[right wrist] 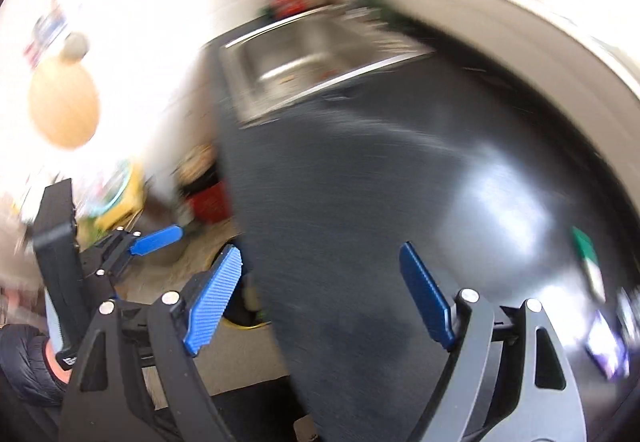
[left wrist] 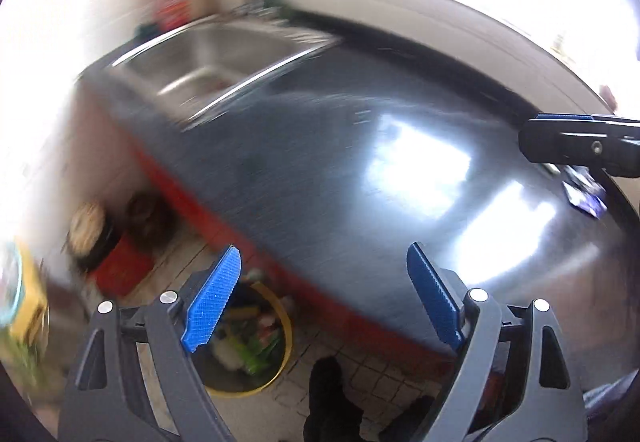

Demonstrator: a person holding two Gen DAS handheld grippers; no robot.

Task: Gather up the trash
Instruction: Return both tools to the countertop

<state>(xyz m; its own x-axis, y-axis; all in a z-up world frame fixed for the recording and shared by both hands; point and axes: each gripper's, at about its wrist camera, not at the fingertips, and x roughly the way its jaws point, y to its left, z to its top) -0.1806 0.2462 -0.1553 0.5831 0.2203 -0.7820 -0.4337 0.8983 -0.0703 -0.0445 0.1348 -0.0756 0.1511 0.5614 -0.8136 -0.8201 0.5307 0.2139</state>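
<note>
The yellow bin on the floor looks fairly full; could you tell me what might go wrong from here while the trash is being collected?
1. The yellow bin sits below the counter's edge, already piled with scraps, so a dropped wrapper could bounce out.
2. Both views are motion-blurred; the purple wrapper lies near the counter edge and a fast approach might knock it off.
3. The left gripper and right gripper are both open and empty, and close enough to collide.

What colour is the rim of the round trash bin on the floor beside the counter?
Yellow. The round trash bin shows best in the left wrist view, between the open left claw's fingers.
</note>
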